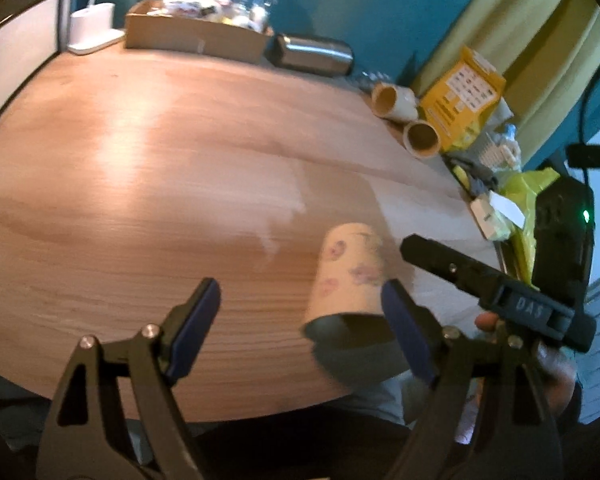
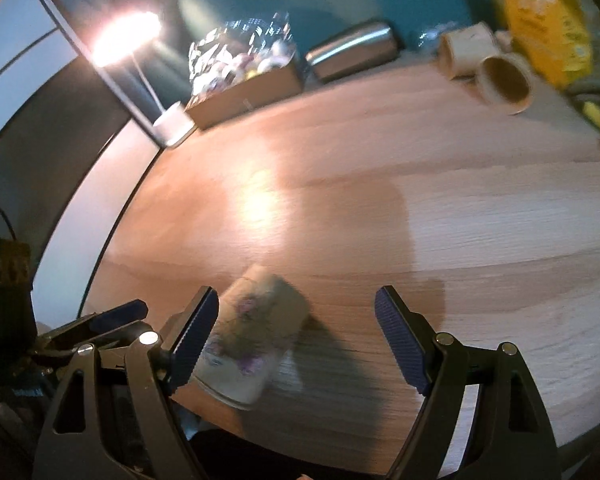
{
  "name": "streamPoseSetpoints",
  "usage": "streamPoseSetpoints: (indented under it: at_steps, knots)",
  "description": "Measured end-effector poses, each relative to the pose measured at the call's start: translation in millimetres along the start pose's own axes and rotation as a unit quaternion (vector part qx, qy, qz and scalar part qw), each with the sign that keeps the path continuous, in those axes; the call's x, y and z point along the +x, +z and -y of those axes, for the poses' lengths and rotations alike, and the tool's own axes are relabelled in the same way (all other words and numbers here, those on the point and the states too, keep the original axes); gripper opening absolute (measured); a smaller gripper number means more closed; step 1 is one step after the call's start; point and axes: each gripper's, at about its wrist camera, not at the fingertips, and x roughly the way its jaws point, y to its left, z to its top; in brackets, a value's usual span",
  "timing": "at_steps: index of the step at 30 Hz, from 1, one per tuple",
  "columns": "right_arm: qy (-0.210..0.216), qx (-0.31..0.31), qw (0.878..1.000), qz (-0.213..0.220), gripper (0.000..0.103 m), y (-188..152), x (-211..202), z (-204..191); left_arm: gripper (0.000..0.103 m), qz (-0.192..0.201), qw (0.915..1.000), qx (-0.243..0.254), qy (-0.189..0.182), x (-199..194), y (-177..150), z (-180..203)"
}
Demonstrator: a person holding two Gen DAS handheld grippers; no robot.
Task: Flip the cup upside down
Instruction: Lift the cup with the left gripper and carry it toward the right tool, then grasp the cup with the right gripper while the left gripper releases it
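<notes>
Nearest the left wrist camera, the left gripper [image 1: 300, 304] is seen with its blue-padded fingers [image 1: 198, 316] spread wide, nothing pinched between them. Just inside its right finger, the cream paper cup with pink flower prints [image 1: 350, 272] is found near the front edge of the round light wooden table [image 1: 140, 184], its closed base uppermost and its wide mouth lowest; the blur leaves it unclear whether the rim is resting flat on the wood. The right gripper [image 2: 298, 330] is likewise seen spread apart, and the cup [image 2: 252, 336] is shown just beside its left finger [image 2: 196, 332], contact not being discernible. Further back on the right, two cream mugs lying on their sides [image 1: 404, 118] are placed beside a yellow printed carton [image 1: 464, 96]. At the far edge, a brushed steel flask lying down [image 1: 312, 54], an open cardboard box of wrapped items [image 1: 196, 38] and a white lamp base [image 1: 92, 26] are lined against the teal wall [image 1: 360, 4].
</notes>
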Motion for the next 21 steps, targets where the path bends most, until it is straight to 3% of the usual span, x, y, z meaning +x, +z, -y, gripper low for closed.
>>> streamPoseSetpoints:
  at_steps: [11, 21]
  knots:
    - [0.022, 0.079, 0.993, -0.086, 0.083, 8.6, 46.4, -11.4, 0.084, 0.021, 0.9996, 0.009, 0.015, -12.6, 4.2, -45.5]
    - [0.069, 0.088, 0.986, -0.120, 0.066, 17.6, 70.6, -20.3, 0.084, 0.021, 0.9997, -0.003, 0.013, -14.2, 4.7, -58.2]
